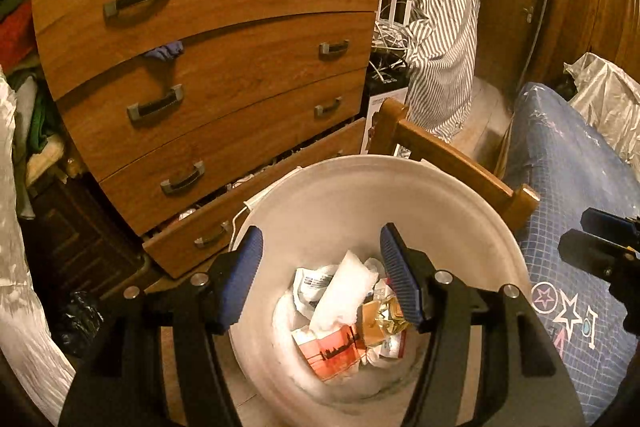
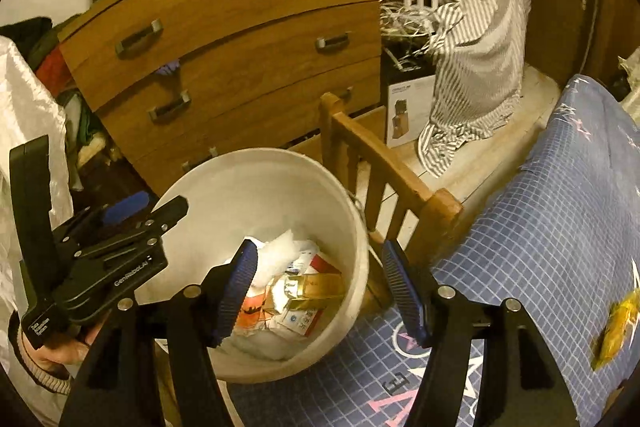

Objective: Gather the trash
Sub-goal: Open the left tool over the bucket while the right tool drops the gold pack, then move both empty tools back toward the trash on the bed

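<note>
Both sets of jaws stand part open and empty: left gripper [image 1: 322, 273] above the bin [image 1: 400, 171], right gripper [image 2: 316, 291] over the bin's rim by the bed [image 2: 560, 187]. A yellow wrapper [image 2: 616, 327] lies on the bed, right of the bin, nearer the right gripper, its long axis running from near-left to far-right

Bucket [image 1: 460, 195]: near rim was cut off by the lower edge; floor hidden under trash [image 1: 348, 315]. Print on cartons inside the bucket: too small to read. Bottom drawer [image 1: 256, 203] behind the bucket: contents mostly hidden. Yellow wrapper [image 2: 618, 327] right of the bucket: blurred, kind unclear.
</note>
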